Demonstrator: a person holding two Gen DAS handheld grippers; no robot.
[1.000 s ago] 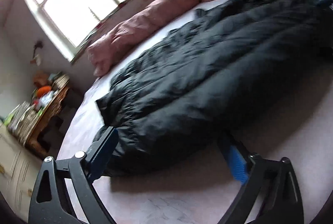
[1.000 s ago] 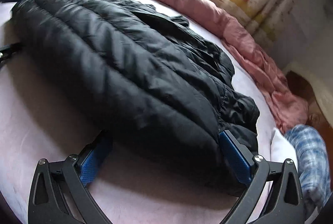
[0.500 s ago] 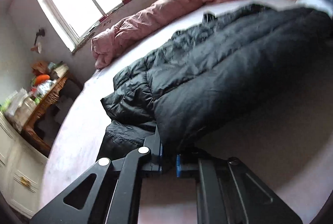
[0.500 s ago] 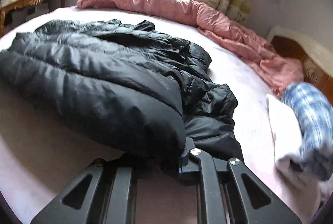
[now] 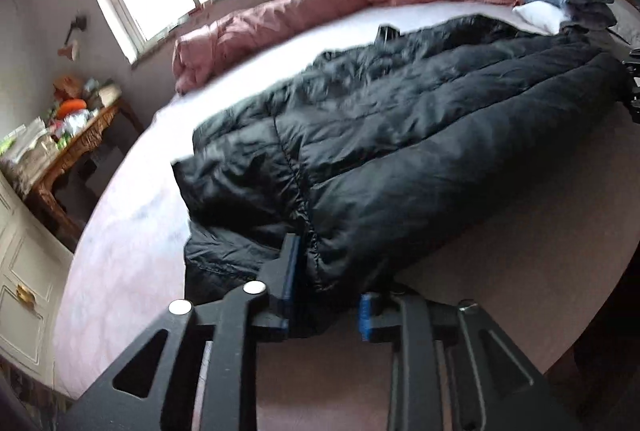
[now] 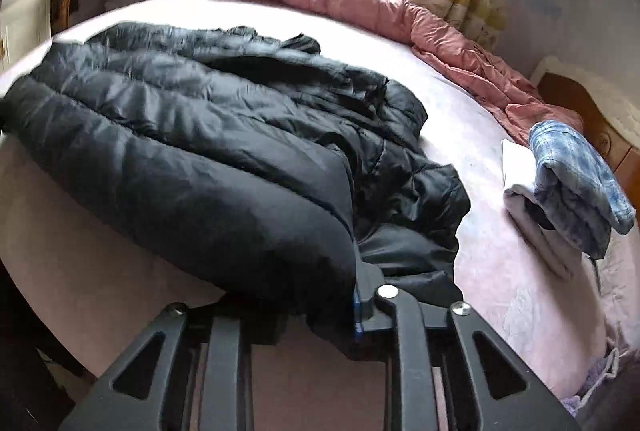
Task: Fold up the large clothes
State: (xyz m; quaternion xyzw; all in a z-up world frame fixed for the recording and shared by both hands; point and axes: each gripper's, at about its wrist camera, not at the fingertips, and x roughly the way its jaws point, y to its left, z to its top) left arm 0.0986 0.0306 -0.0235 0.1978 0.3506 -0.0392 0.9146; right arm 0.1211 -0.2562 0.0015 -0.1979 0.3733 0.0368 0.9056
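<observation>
Partly hidden: right claw (image 6: 320,305) left pad, under jacket (image 6: 224,159).

Black quilted puffer jacket (image 5: 400,135), large, shiny shell, horizontal stitched channels. Lies lengthwise across the pale pink bed sheet (image 5: 120,271), near long edge raised and rolled over toward the far side; rumpled layers beneath and beyond. Stitched seam visible at left end.

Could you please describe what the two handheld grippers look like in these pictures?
The left gripper and the right gripper look alike: black plastic linkage arms with triangular cut-outs, silver round pivot screws, and blue pads on the fingers. No cables, markings, hands or sleeves are visible.
</observation>
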